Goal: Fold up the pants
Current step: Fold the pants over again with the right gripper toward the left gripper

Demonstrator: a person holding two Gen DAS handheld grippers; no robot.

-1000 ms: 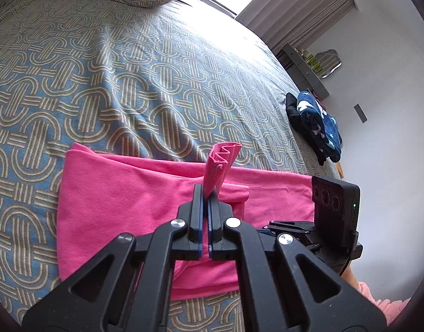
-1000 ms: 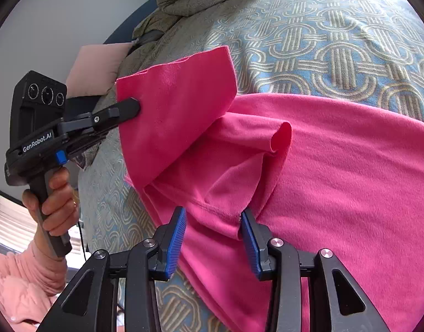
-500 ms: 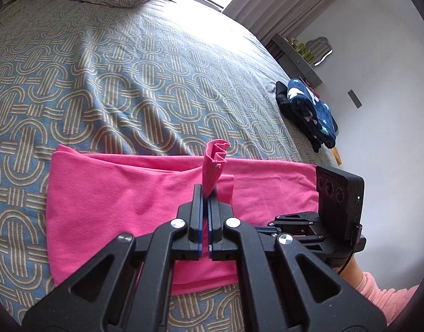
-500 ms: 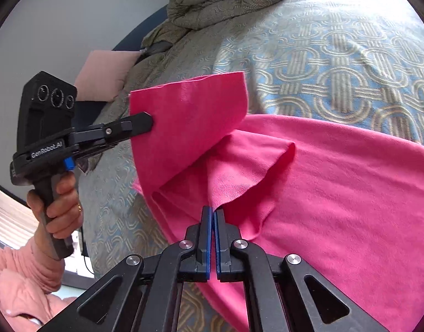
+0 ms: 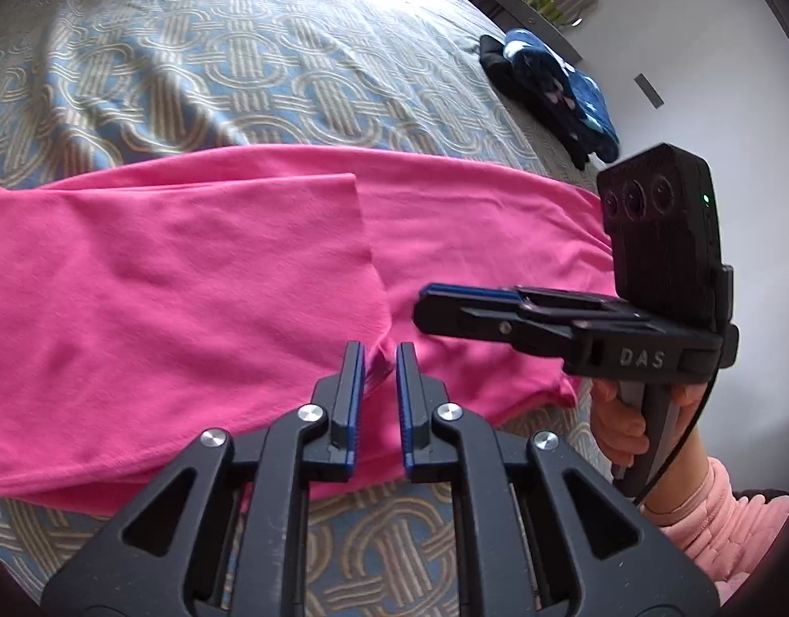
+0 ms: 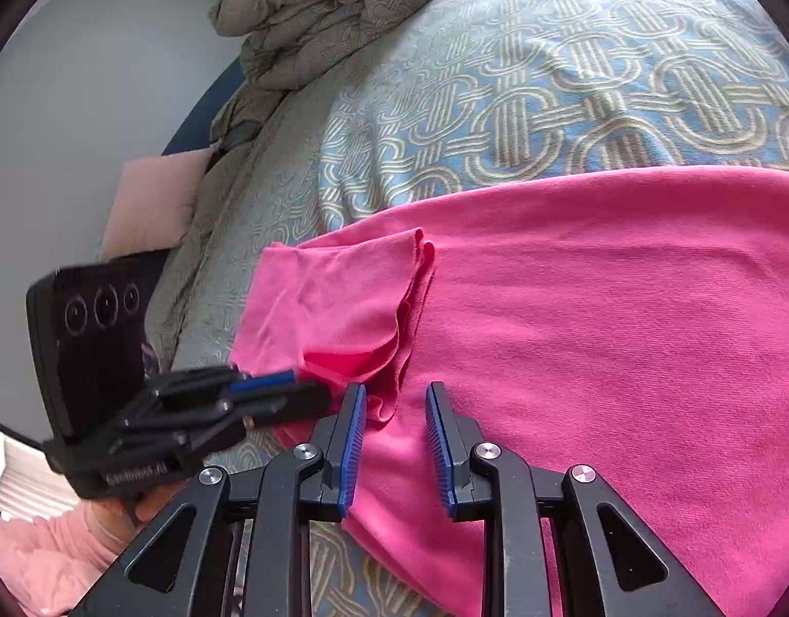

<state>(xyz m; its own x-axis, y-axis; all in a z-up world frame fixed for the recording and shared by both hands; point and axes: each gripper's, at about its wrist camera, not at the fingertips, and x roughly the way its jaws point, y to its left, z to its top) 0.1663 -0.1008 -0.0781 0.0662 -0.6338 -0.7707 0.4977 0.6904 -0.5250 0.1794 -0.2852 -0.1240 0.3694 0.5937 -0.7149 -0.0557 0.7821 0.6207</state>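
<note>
Pink pants (image 5: 189, 277) lie flat across the patterned bed (image 5: 250, 67), one fold now laid down: the folded-over end rests on the lower layer, its edge running across the middle of the fabric. Both grippers have just let go. Left gripper (image 5: 380, 360) jaws have just been opening, now a narrow gap, a small pucker of cloth between the pads but not pinched. Right gripper (image 6: 394, 401) jaws also just opening, spread wider, over the rumpled hem corner (image 6: 353, 308), nothing clamped. A second ago the left held a bunched edge up in the air; that edge is down now. Means: this fold is placed. Hem corner looks wrinkled and not squared, probably needs smoothing before the next fold. Dark blue garment (image 5: 554, 92) sits well apart near the far bed edge, untouched.
</note>
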